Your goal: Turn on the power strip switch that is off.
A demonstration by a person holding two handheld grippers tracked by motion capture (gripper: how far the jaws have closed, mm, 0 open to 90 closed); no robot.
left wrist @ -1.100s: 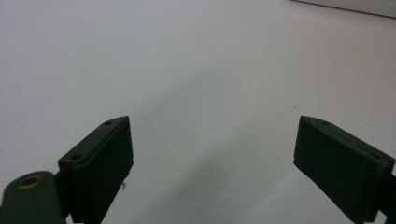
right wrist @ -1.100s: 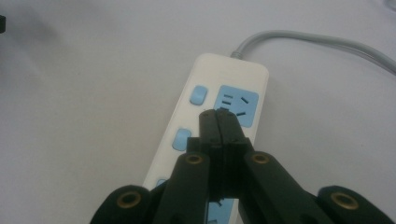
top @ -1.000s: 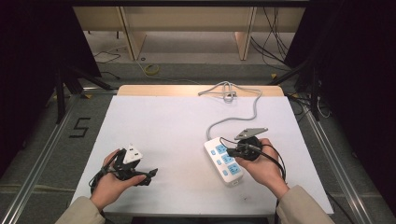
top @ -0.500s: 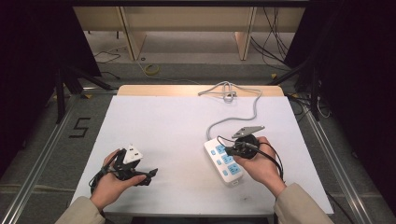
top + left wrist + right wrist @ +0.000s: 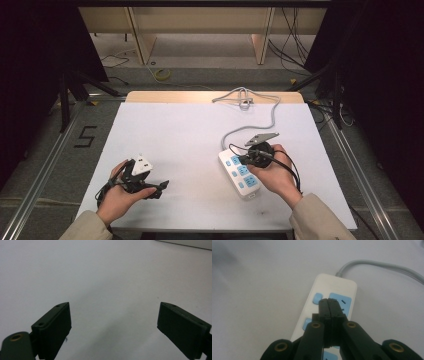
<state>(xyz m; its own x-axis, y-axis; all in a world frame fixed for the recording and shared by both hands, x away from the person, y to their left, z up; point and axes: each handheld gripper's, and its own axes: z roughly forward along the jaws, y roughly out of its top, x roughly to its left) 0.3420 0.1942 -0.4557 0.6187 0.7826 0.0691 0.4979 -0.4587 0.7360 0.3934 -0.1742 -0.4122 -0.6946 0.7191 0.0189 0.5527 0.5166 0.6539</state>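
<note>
A white power strip [image 5: 239, 176] with blue sockets lies on the white table [image 5: 190, 135], right of the middle. Its grey cable [image 5: 270, 117] runs back to a coil [image 5: 243, 102] at the far edge. My right gripper [image 5: 243, 160] is over the strip's far end with its jaws pressed together. In the right gripper view the shut tips [image 5: 329, 303] sit just above a blue socket of the strip [image 5: 337, 286], beside a blue switch [image 5: 317, 297], with nothing between them. My left gripper [image 5: 159, 189] rests near the front left. Its jaws [image 5: 113, 325] stand wide apart over bare table.
The table's wooden far edge [image 5: 210, 96] borders the floor and shelf legs beyond. A "5" marker [image 5: 86, 136] is on the floor at the left. Metal rails [image 5: 45, 170] run along both sides of the table.
My right gripper has edged slightly left over the strip's far end. The left hand and the strip have not moved.
</note>
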